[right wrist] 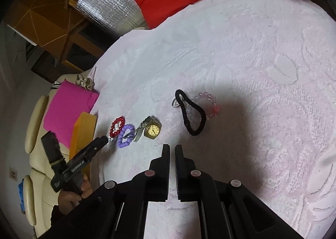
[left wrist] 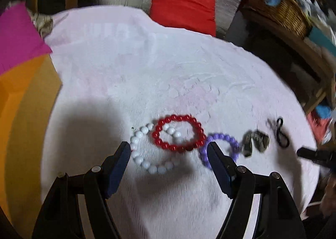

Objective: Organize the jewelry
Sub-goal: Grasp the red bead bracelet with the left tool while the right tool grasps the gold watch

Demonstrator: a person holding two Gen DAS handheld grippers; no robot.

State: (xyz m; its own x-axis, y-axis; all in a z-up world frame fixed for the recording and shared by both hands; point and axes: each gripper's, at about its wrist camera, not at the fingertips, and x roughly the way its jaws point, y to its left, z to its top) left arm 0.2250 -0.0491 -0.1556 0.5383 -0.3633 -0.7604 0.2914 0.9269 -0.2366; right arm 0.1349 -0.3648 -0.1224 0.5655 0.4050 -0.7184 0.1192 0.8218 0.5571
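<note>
Bracelets lie just ahead of the left gripper (left wrist: 169,150), in the lower middle of its view: a white one (left wrist: 145,155) between the wide-open jaws, a red one (left wrist: 179,132) overlapping its upper right part, and a purple one (left wrist: 220,148) touching the red and partly hidden behind the right finger. Nothing is held; the pads stand clear of the beads (the picture is blurred, so contact with the purple one I cannot rule out). The three run in a row from left to right across the frame, so the row lies crosswise to the fingers. This hand is plainly the nearer one to them.

Right gripper (right wrist: 172,146), at the lower middle of its own view, has its jaws nearly together with only a slim gap and nothing in it. A watch (right wrist: 152,130) lies just up and left of its tips; a black hair tie (right wrist: 192,112) and a clear pink bracelet (right wrist: 208,104) lie farther up, overlapping each other.

All rest on a pale pink towel (right wrist: 262,70). An orange box (left wrist: 25,102) and a magenta sheet (left wrist: 19,35) sit at the left edge.
</note>
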